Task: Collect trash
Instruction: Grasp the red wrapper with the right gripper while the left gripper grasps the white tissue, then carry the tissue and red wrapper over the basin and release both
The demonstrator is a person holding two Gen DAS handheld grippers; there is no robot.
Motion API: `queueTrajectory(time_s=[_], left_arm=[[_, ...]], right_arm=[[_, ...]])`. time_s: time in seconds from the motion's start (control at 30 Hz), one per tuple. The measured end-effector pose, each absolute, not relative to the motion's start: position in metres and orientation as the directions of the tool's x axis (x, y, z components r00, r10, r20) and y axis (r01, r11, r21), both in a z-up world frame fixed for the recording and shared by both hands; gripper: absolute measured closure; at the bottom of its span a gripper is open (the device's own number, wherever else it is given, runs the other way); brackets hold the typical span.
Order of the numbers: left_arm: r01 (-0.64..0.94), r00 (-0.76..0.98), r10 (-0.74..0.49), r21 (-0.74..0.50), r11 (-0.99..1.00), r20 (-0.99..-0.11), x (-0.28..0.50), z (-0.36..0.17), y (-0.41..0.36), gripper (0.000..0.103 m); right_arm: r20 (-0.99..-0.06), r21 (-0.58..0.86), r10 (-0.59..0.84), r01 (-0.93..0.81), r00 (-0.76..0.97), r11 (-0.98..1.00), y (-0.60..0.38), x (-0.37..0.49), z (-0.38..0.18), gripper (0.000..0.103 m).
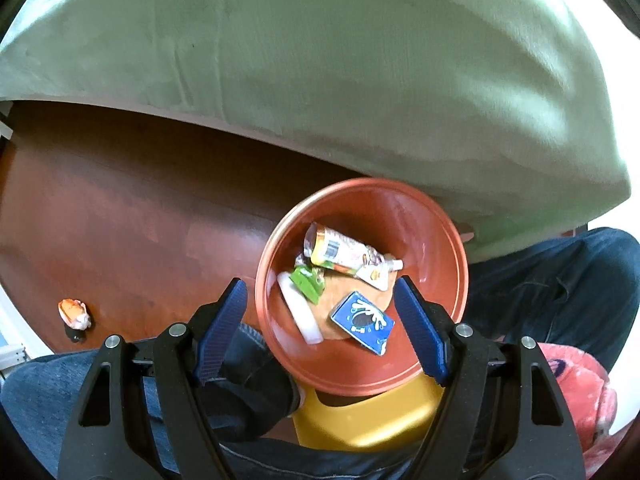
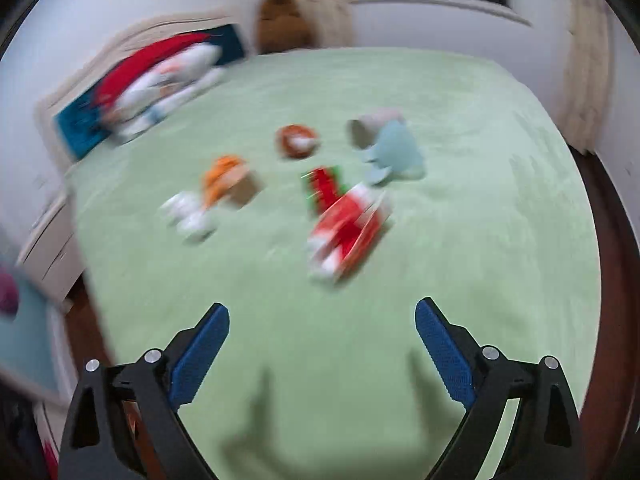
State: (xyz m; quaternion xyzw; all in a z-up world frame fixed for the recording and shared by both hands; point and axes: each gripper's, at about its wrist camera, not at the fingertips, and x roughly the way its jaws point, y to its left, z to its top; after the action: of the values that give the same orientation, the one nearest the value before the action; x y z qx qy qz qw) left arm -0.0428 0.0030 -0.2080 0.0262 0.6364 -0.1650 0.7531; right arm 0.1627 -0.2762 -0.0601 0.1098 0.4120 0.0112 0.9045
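My left gripper (image 1: 320, 292) is open and empty, hovering above an orange-red bin (image 1: 424, 216) that stands on a yellow stool (image 1: 368, 420). Inside lie a squeezed pouch (image 1: 348, 252), a green wrapper (image 1: 308, 282), a white tube (image 1: 300, 314) and a blue carton (image 1: 362, 322). My right gripper (image 2: 322, 320) is open and empty above the green bed (image 2: 480, 240). On the bed, blurred, lie a red-and-white package (image 2: 348, 232), a red-green wrapper (image 2: 324, 184), an orange wrapper (image 2: 224, 178), white crumpled paper (image 2: 190, 214), a round red-brown item (image 2: 298, 140) and a pale blue item (image 2: 394, 152).
An orange-white scrap (image 1: 74, 314) lies on the wooden floor (image 1: 140, 208) at left. The green bed (image 1: 360, 80) fills the top of the left wrist view. The person's jeans (image 1: 560, 292) flank the stool. Pillows (image 2: 160, 80) and a brown plush (image 2: 282, 20) sit at the headboard.
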Motion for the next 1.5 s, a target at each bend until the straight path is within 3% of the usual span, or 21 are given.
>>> queueTrajectory(time_s=[0.1,0.13,0.2,0.23,0.33,0.63,0.73,0.87,1.1,1.27,1.3,1.37,1.43,1.5], left_arm=[[0.264,0.140,-0.226,-0.183,0.947,-0.964,-0.038,-0.206,0.007,0.029],[0.257,0.140,-0.228,-0.187,0.948,-0.964,-0.036,-0.206,0.008,0.029],[0.243,0.144,-0.229,-0.190,0.951,-0.963,-0.031,-0.204,0.012,0.029],[0.239,0.147,-0.231,-0.192,0.952,-0.962,-0.029,-0.202,0.014,0.029],[0.231,0.169,-0.242,-0.200,0.952,-0.955,-0.020,-0.194,0.017,0.029],[0.236,0.340,-0.303,-0.231,0.944,-0.890,0.041,-0.114,0.018,0.029],[0.226,0.417,-0.322,-0.247,0.942,-0.850,0.085,-0.076,0.018,0.022],[0.189,0.520,-0.279,-0.209,0.959,-0.807,0.156,-0.037,0.009,0.021],[0.046,0.463,-0.198,-0.200,0.979,-0.864,0.282,-0.047,-0.010,0.021],[-0.063,0.424,-0.180,-0.227,0.972,-0.888,0.331,-0.072,-0.010,0.021],[-0.075,0.413,-0.160,-0.209,0.975,-0.896,0.334,-0.078,-0.013,0.024],[-0.099,0.421,-0.088,-0.143,0.985,-0.903,0.335,-0.084,-0.017,0.052],[-0.092,0.452,-0.057,-0.110,0.990,-0.890,0.331,-0.084,-0.018,0.066],[-0.075,0.473,-0.053,-0.100,0.992,-0.880,0.325,-0.080,-0.016,0.068]], right_arm=[[-0.787,0.207,0.084,0.133,0.612,0.969,-0.276,0.204,-0.075,0.011],[-0.804,0.188,0.063,0.151,0.591,0.971,-0.275,0.216,-0.079,0.020],[-0.842,0.158,0.047,0.162,0.537,0.974,-0.272,0.229,-0.094,0.047],[-0.848,0.150,0.044,0.159,0.528,0.976,-0.270,0.231,-0.098,0.053],[-0.828,0.125,0.028,0.136,0.560,0.983,-0.268,0.224,-0.094,0.058],[-0.722,0.221,0.176,-0.019,0.669,0.975,-0.289,0.143,-0.055,0.060],[-0.691,0.229,0.214,-0.072,0.690,0.971,-0.294,0.115,-0.043,0.060],[-0.663,0.224,0.248,-0.129,0.706,0.966,-0.297,0.075,-0.033,0.059],[-0.635,0.260,0.318,-0.193,0.704,0.946,-0.301,0.030,-0.030,0.059],[-0.636,0.272,0.357,-0.234,0.684,0.933,-0.295,0.017,-0.035,0.059],[-0.639,0.270,0.359,-0.238,0.681,0.933,-0.294,0.015,-0.035,0.059],[-0.640,0.273,0.363,-0.241,0.677,0.931,-0.292,0.014,-0.037,0.059],[-0.641,0.282,0.371,-0.243,0.672,0.928,-0.291,0.014,-0.040,0.059],[-0.639,0.288,0.376,-0.244,0.671,0.926,-0.290,0.014,-0.041,0.059]])
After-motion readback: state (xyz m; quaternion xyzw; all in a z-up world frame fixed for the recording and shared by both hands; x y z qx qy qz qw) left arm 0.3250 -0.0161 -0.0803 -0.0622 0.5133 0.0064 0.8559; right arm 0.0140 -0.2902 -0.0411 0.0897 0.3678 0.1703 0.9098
